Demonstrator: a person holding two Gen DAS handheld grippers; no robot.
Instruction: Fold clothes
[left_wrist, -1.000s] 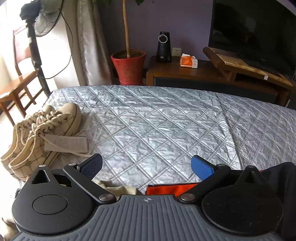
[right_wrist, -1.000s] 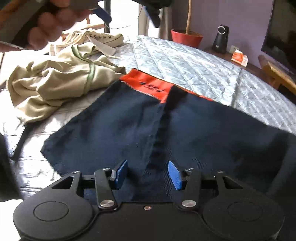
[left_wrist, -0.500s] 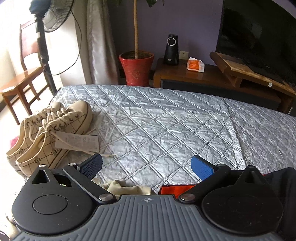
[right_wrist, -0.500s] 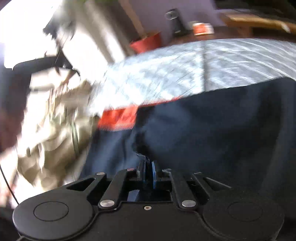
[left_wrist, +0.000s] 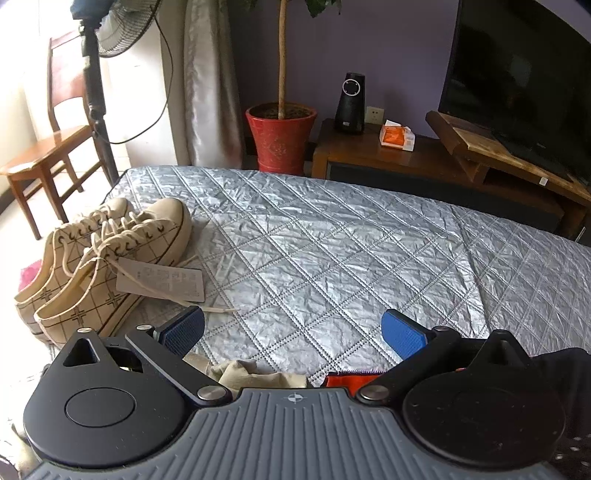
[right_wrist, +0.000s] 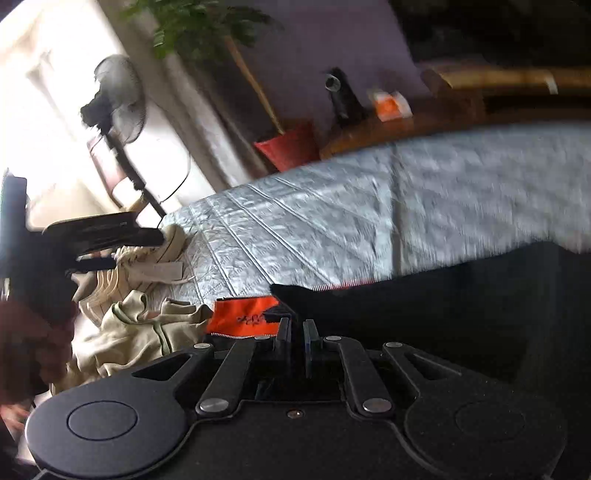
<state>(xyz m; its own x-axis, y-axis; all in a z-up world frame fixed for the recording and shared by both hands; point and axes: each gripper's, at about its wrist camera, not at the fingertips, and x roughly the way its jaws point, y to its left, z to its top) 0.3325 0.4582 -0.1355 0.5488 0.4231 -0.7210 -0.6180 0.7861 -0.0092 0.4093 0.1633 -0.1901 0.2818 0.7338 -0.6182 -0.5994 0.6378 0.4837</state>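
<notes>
right gripper (right_wrist: 297, 334) has clamped a fold of the dark garment (right_wrist: 424, 325) and is lifting it across the bed

a second ago its blue pads stood apart above the flat cloth; now they are pressed together on a raised ridge of it, and the blurred view says the hand is in motion, so i judge the first fold is under way. the left gripper (left_wrist: 293, 330) has not joined in: its pads stay spread wide over bare silver quilt (left_wrist: 332, 251), holding nothing. the garment is near-black with an orange band (right_wrist: 243, 317) edged by a zip; it lies at the near right of the quilt, its near part bunched up. to its left sits a crumpled beige garment (right_wrist: 140, 332), unfolded, with a pair of cream sneakers (left_wrist: 99, 258) farther left.
</notes>
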